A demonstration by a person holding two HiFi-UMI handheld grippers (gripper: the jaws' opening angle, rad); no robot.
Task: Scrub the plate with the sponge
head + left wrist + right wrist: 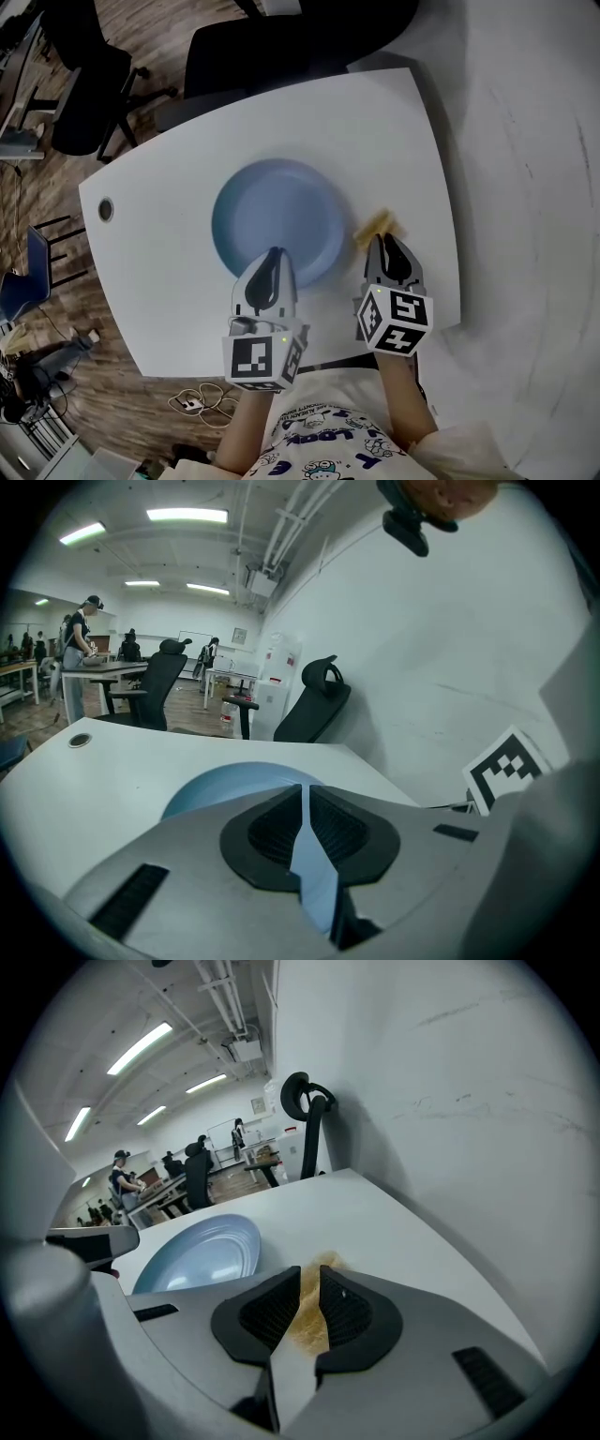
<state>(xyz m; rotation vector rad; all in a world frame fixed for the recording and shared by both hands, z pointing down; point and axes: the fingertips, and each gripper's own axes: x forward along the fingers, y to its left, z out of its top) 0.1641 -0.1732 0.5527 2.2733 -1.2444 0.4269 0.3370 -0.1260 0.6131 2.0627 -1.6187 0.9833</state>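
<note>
Because the fingers of your right gripper (384, 241) are drawn almost together, with only a thin slit between them, the sponge (377, 223) is the main risk. It lies flat on the white worktop (159, 253), just right of the plate (272, 211). It shows through that slit but, as far as I can judge, is not held. If you push down or forward like this, you would likely shove it toward the far right edge instead of picking it up, so the fingers need to part first.

The second risk is the plate, a light blue dish in the middle of the worktop with nothing pinning it. The fingers of your left gripper (274, 253) are likewise closed to a narrow slit and grip nothing. They hover over the plate's near rim, and I cannot tell whether they touch it. Scrubbing without a firm press there could make the plate slide or spin.

Both grippers point away from you, side by side and near your body. The right one is tipped down with its tips at the sponge's near edge.
</note>
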